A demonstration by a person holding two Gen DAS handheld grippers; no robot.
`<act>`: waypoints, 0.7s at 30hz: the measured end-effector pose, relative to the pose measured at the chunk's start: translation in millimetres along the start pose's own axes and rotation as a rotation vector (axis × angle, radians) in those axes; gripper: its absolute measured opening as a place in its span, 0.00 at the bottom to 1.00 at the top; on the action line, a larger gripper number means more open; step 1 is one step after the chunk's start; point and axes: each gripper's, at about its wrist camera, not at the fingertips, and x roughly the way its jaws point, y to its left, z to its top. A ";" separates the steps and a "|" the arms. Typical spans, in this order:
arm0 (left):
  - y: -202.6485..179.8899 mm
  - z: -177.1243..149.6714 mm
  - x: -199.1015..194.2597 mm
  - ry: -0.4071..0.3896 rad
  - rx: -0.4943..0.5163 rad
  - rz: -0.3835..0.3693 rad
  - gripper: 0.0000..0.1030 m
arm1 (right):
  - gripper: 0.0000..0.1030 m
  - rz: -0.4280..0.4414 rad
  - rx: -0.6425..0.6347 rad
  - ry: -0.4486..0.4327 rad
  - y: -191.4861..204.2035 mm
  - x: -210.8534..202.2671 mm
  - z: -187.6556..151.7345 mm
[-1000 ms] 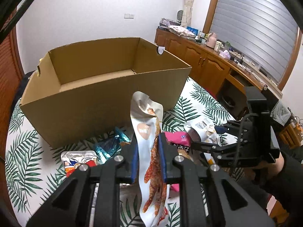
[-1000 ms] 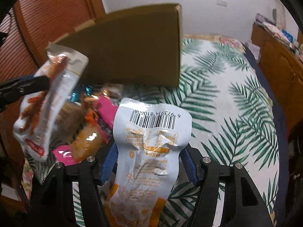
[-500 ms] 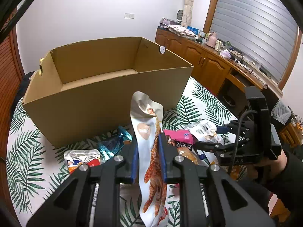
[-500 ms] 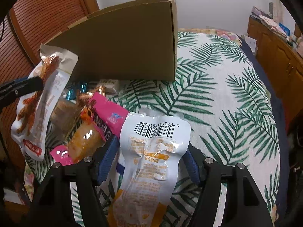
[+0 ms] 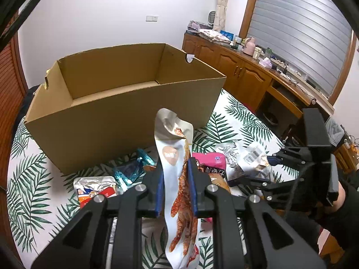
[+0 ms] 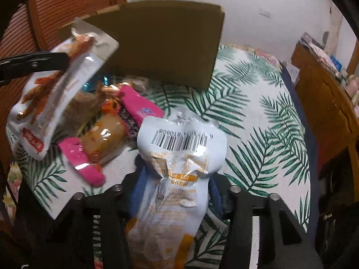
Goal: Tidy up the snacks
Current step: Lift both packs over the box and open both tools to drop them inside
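Note:
My left gripper [image 5: 175, 170] is shut on a tall white snack pouch with orange-red strips [image 5: 177, 179], held upright above the table in front of the open cardboard box [image 5: 125, 112]. The pouch also shows in the right wrist view [image 6: 56, 89], with the box [image 6: 166, 42] behind it. My right gripper [image 6: 175, 174] is shut on a white and orange pouch with a barcode [image 6: 179, 157], lifted off the table. In the left wrist view the right gripper [image 5: 258, 168] is at the right, its pouch [image 5: 251, 157] low over the snack pile.
Loose snacks lie on the leaf-print tablecloth [image 6: 258, 112]: a pink pack [image 6: 139, 105], an orange-brown pack [image 6: 105, 134], blue wrappers [image 5: 132, 170], a silver and red pouch [image 5: 96, 188]. A wooden cabinet [image 5: 246, 76] stands to the right.
My right gripper has lifted its barcode pouch and swung it a little toward the box. My left gripper with its pouch has stayed nearly in place.

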 end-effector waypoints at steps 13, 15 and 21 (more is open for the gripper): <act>0.7 14.3 -35.3 -0.133 -0.016 -0.028 0.15 | 0.33 -0.004 -0.039 -0.201 10.2 -66.3 30.8; 1.1 20.0 -45.0 -0.165 -0.014 -0.034 0.15 | 0.32 -0.005 -0.050 -0.222 11.9 -70.9 38.2; 3.2 45.4 -74.3 -0.250 0.006 -0.046 0.15 | 0.30 -0.004 -0.067 -0.291 11.1 -89.8 64.3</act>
